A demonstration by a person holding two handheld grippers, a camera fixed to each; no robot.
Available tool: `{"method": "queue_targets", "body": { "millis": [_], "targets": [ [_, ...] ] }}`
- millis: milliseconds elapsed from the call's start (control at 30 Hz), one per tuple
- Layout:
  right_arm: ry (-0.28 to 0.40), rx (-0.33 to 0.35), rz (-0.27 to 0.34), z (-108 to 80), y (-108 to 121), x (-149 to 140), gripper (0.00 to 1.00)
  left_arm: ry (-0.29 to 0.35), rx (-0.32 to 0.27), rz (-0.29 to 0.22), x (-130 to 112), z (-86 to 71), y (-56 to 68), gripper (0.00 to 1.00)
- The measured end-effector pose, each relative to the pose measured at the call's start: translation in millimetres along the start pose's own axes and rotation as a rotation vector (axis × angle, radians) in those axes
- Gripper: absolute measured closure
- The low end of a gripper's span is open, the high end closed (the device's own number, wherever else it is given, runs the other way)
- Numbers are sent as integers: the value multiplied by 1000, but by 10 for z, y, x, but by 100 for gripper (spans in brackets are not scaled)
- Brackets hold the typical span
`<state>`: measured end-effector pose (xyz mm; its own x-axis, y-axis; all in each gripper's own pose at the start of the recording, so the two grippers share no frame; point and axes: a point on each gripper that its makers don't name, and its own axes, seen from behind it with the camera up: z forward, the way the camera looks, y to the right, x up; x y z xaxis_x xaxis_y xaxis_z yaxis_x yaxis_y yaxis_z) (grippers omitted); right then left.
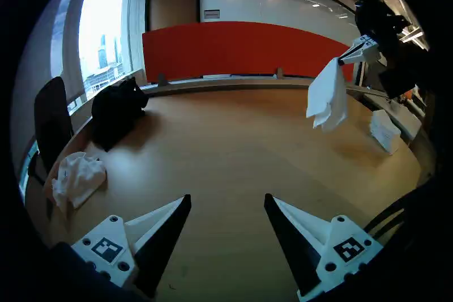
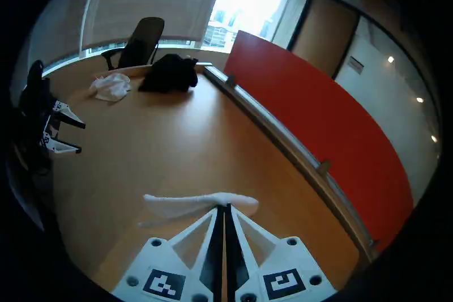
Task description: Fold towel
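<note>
No legible words, numbers or brands anywhere. Left gripper (image 1: 226, 196): black-and-white square marker patches (image 1: 107, 249) on both finger bases, behind the jaws; patterns only, no letters. Right gripper (image 2: 225, 207): same patches. Small wall plaque (image 1: 211, 14) far ahead of the jaws, too small to read.

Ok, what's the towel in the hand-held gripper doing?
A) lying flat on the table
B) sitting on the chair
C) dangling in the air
C: the right hand-held gripper pinches the white towel by its top edge, and it hangs clear above the table.
</note>
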<state>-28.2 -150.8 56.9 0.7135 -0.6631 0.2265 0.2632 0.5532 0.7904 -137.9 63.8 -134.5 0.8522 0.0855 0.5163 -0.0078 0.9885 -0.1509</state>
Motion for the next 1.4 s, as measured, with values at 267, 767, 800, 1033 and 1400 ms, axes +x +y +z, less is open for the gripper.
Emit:
{"method": "queue_targets", "body": {
  "millis": [267, 767, 800, 1033, 1400],
  "targets": [
    [-56, -59, 17, -273, 394, -388, 99, -3, 2, 0, 28, 9, -10, 4],
    [-171, -196, 84, -835, 1241, -1208, 99, -26, 3, 15, 42, 47, 16, 4],
    [-179, -205, 87, -873, 1295, -1257, 99, -27, 2, 17, 48, 52, 23, 4],
    [-218, -255, 109, -1096, 1589, -1528, 99, -27, -2, 26, 99, 93, 71, 4],
    [-256, -304, 147, -1350, 1804, -1811, 99, -30, -15, 40, 148, 133, 162, 4]
  ]
}}
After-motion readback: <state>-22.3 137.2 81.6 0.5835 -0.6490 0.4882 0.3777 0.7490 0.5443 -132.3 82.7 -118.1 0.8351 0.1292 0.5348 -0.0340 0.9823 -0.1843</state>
